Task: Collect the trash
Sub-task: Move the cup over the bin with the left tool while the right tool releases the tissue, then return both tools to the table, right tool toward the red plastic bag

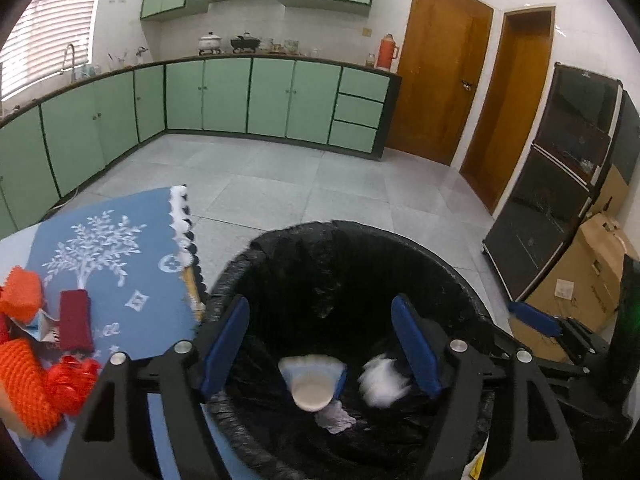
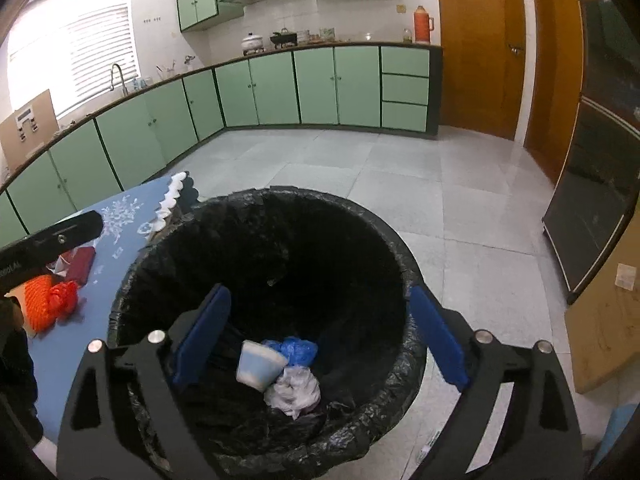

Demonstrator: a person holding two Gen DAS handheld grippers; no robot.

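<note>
A bin with a black liner (image 1: 340,227) stands on the floor by the table. My left gripper (image 1: 320,344) hangs open over its mouth, with nothing held. Below it lie a pale paper cup (image 1: 312,386), a white crumpled scrap (image 1: 335,418) and a blurred white wad (image 1: 384,380) close to the right pad. My right gripper (image 2: 320,340) is also open above the bin (image 2: 280,193), empty. Its view shows the cup (image 2: 258,364), a blue plastic wad (image 2: 299,350) and a white plastic bag (image 2: 294,392) at the bottom.
A blue-clothed table (image 1: 120,264) left of the bin carries orange foam netting (image 1: 24,384), a red wrapper (image 1: 74,380) and a dark red packet (image 1: 74,320). A dark cabinet (image 1: 560,184) and a cardboard box (image 1: 588,276) stand on the right. Open tiled floor (image 2: 400,184) lies beyond.
</note>
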